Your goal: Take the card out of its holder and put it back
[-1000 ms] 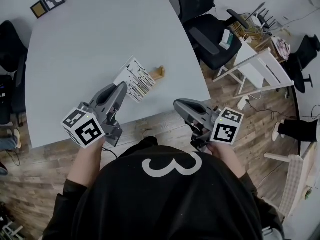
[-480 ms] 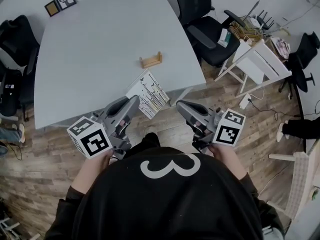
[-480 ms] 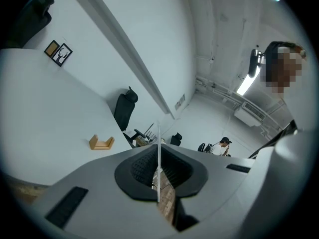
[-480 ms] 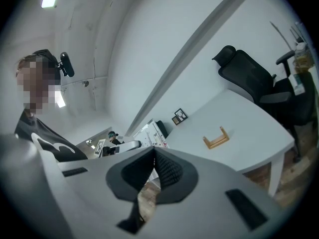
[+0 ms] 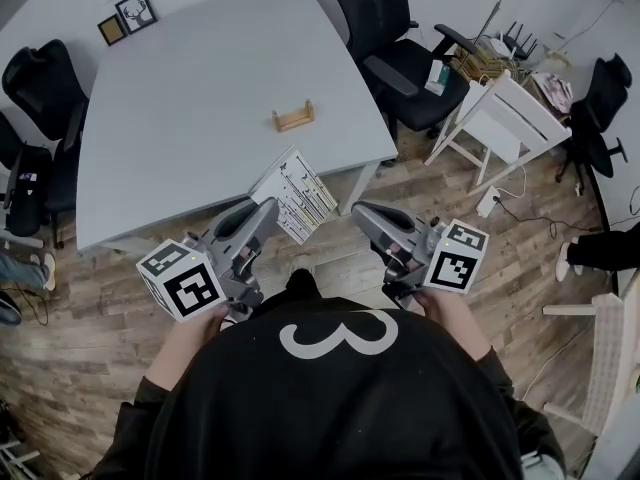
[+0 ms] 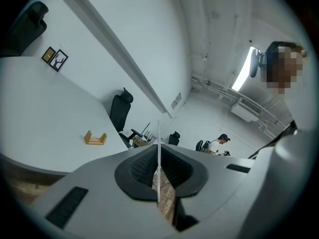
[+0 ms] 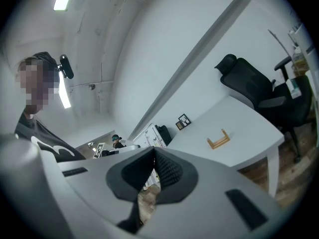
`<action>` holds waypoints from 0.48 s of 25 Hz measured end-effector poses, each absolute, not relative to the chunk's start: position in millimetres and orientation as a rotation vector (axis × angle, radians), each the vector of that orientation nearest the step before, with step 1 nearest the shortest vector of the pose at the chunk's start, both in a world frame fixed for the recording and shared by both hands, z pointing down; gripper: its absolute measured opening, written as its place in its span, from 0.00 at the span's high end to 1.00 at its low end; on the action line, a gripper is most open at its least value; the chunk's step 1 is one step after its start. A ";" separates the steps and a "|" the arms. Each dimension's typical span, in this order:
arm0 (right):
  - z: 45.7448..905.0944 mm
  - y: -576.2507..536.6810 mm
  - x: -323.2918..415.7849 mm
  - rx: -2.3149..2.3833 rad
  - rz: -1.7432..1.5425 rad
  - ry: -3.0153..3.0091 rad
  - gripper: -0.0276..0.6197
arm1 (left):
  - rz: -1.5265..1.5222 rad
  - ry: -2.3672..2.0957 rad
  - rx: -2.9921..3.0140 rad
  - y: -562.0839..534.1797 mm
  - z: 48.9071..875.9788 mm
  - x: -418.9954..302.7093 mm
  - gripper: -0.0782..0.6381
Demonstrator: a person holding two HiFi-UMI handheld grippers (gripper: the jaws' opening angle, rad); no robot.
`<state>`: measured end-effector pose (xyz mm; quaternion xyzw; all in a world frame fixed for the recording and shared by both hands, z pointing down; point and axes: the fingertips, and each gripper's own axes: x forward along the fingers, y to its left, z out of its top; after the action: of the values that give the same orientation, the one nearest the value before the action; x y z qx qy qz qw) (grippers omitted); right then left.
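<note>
The card (image 5: 295,193), white with black print, is clamped at its near edge in my left gripper (image 5: 266,211), which is shut on it. It hangs above the table's front edge and the wooden floor. In the left gripper view the card (image 6: 158,133) shows edge-on as a thin white line between the pads. The small wooden holder (image 5: 293,118) stands with nothing in it on the grey table (image 5: 180,118), well beyond both grippers. My right gripper (image 5: 358,210) is shut and holds nothing, level with the left over the floor. It sees the holder (image 7: 218,140) and the card (image 7: 151,136).
Two small picture frames (image 5: 128,18) lie at the table's far left corner. Black office chairs (image 5: 395,38) stand at the right and left sides. A white rack (image 5: 515,118) and cables are on the floor at the right. A person (image 6: 221,142) sits far off.
Both grippers and the card have drawn back from the table toward the person. The card was over the tabletop near the holder; it now hangs past the front edge.
</note>
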<state>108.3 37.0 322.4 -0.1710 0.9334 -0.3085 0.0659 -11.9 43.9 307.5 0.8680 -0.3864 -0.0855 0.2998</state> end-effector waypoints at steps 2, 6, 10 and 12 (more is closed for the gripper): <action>320.9 38.4 108.8 -0.518 -0.916 2.814 0.94 | -0.220 -1.032 2.333 46.2 303.6 -11.1 0.86; 317.3 41.1 108.2 -0.520 -0.908 2.808 0.94 | -0.227 -1.038 2.371 50.5 291.3 -10.8 0.86; 314.3 42.3 107.8 -0.520 -0.902 2.801 0.94 | -0.239 -1.019 2.375 52.7 285.0 -9.8 0.86; 313.0 42.9 107.9 -0.519 -0.905 2.796 0.94 | -0.238 -1.015 2.372 54.1 283.1 -10.1 0.86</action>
<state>107.9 42.9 313.0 -0.1735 0.9340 -0.3024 0.0785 -10.1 54.1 283.1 0.8809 -0.3772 -0.0882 0.2718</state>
